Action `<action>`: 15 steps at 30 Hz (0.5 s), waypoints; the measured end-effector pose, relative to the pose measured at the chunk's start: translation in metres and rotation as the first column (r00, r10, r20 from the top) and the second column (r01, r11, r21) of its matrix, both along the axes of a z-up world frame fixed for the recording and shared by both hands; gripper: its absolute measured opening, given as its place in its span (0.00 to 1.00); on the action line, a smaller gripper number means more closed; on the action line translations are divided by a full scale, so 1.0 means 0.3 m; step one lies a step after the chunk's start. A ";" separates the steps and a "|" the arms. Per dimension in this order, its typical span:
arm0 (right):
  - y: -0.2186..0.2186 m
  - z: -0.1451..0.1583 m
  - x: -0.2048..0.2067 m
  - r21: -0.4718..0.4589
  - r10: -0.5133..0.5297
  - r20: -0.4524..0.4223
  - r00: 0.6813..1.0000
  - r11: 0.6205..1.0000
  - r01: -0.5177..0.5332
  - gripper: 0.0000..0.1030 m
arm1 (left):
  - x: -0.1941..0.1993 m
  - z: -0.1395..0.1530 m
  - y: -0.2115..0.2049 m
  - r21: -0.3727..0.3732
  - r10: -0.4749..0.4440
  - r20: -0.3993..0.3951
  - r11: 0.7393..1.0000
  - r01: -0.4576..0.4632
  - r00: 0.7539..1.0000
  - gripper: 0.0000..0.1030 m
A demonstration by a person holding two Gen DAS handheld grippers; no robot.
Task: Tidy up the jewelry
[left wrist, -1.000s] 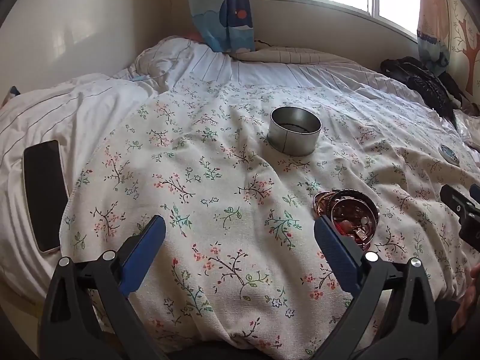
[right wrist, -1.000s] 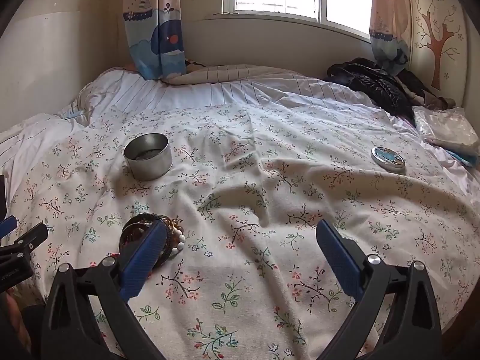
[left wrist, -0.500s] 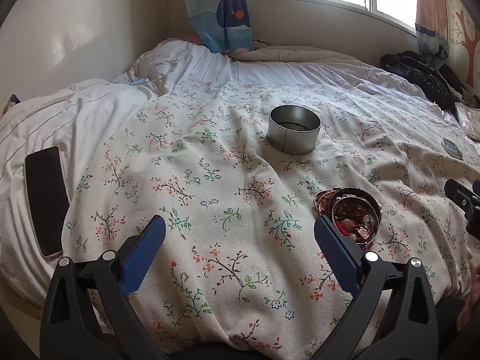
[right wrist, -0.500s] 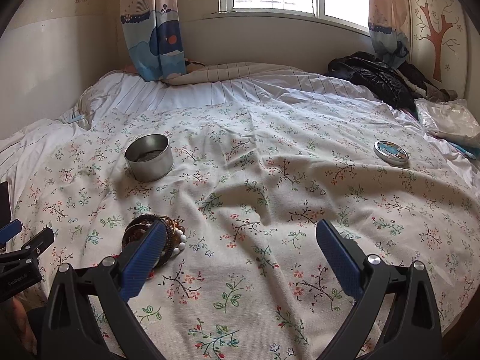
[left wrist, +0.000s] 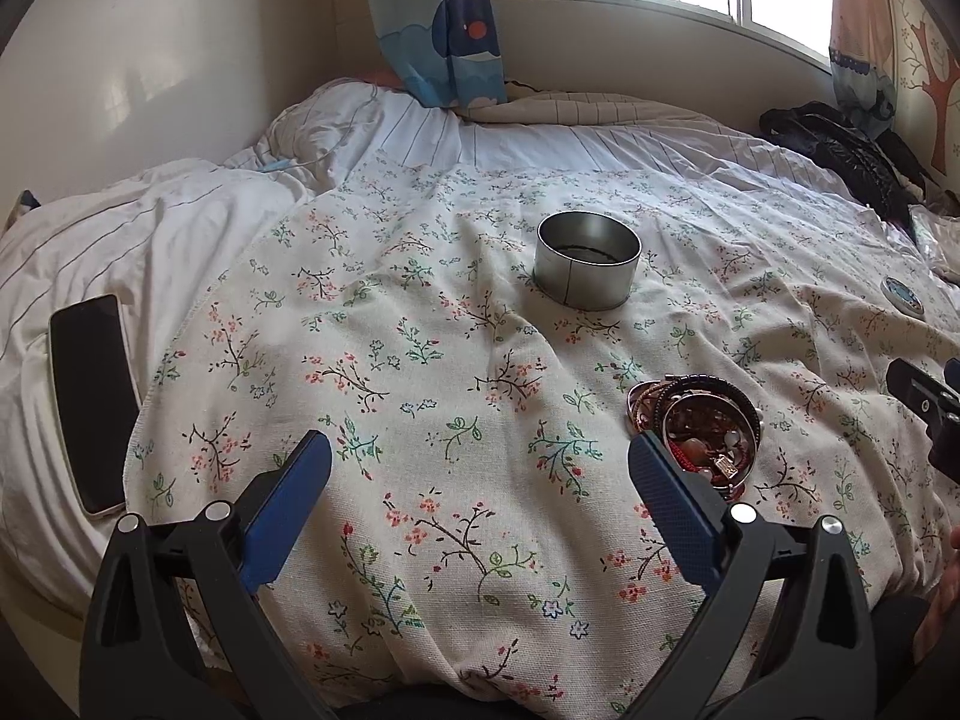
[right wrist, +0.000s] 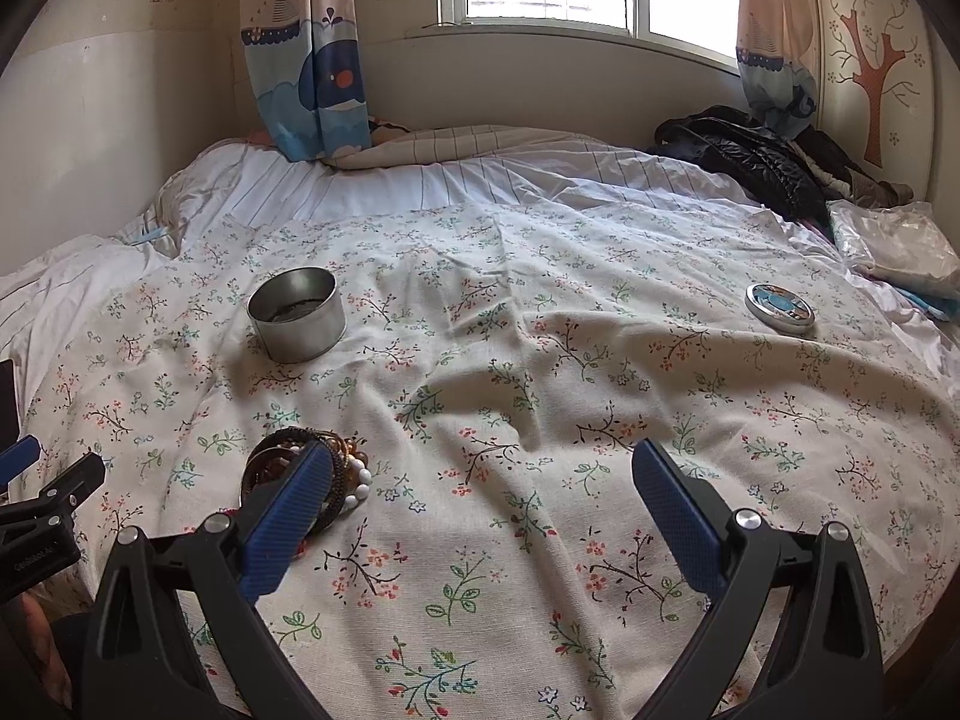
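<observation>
A pile of bangles and beaded bracelets [left wrist: 702, 426] lies on the floral bedspread, just beyond my left gripper's right fingertip. In the right wrist view the same pile of bracelets [right wrist: 336, 468] sits partly behind the left finger. A round open metal tin [left wrist: 587, 267] stands farther back; the tin [right wrist: 298, 315] shows something dark at its bottom. Its lid [right wrist: 780, 307] with a blue picture lies far right; the lid [left wrist: 903, 295] is also at the left view's right edge. My left gripper [left wrist: 480, 468] is open and empty. My right gripper [right wrist: 483, 480] is open and empty.
A black phone [left wrist: 90, 402] lies on the white striped duvet at the left. A dark jacket [right wrist: 756, 159] and a clear plastic bag [right wrist: 894, 243] sit at the back right. Wall, window and curtains bound the bed's far side. The floral bedspread [right wrist: 540, 372] is wrinkled.
Both grippers have lifted or tilted slightly, so the tin and the bracelets sit a little lower in the views. Nothing was gripped or moved on the bed.
</observation>
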State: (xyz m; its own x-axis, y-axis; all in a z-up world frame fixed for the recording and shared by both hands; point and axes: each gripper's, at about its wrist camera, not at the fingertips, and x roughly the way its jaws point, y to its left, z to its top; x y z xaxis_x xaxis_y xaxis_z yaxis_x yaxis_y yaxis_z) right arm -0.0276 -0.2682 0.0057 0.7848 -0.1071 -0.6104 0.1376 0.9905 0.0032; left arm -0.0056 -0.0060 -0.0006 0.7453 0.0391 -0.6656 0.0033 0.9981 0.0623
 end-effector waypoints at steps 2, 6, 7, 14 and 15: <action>-0.002 0.000 0.000 0.000 0.000 0.000 1.000 1.000 0.000 0.93 | 0.000 0.000 0.000 0.001 -0.001 0.001 1.000 0.001 1.000 0.93; 0.000 0.000 0.000 0.000 0.000 0.000 1.000 1.000 0.000 0.93 | -0.001 0.001 0.000 0.001 -0.001 0.001 1.000 0.001 1.000 0.93; 0.000 0.000 0.000 -0.001 0.000 0.000 1.000 1.000 0.000 0.93 | -0.001 0.001 -0.001 0.001 0.000 0.002 1.000 0.000 1.000 0.93; -0.001 -0.001 0.000 -0.001 0.000 0.000 1.000 1.000 0.000 0.93 | -0.001 0.002 -0.004 0.000 0.000 0.002 1.000 0.000 1.000 0.93; -0.002 -0.001 0.000 -0.001 0.000 0.000 1.000 1.000 0.000 0.93 | -0.002 0.001 -0.004 0.001 0.000 0.002 1.000 0.000 1.000 0.93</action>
State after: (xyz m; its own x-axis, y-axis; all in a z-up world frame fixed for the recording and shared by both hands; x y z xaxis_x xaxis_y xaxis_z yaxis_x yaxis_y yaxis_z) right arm -0.0277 -0.2687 0.0054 0.7850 -0.1077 -0.6101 0.1376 0.9905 0.0022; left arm -0.0063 -0.0073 -0.0002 0.7467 0.0398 -0.6640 0.0034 0.9980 0.0637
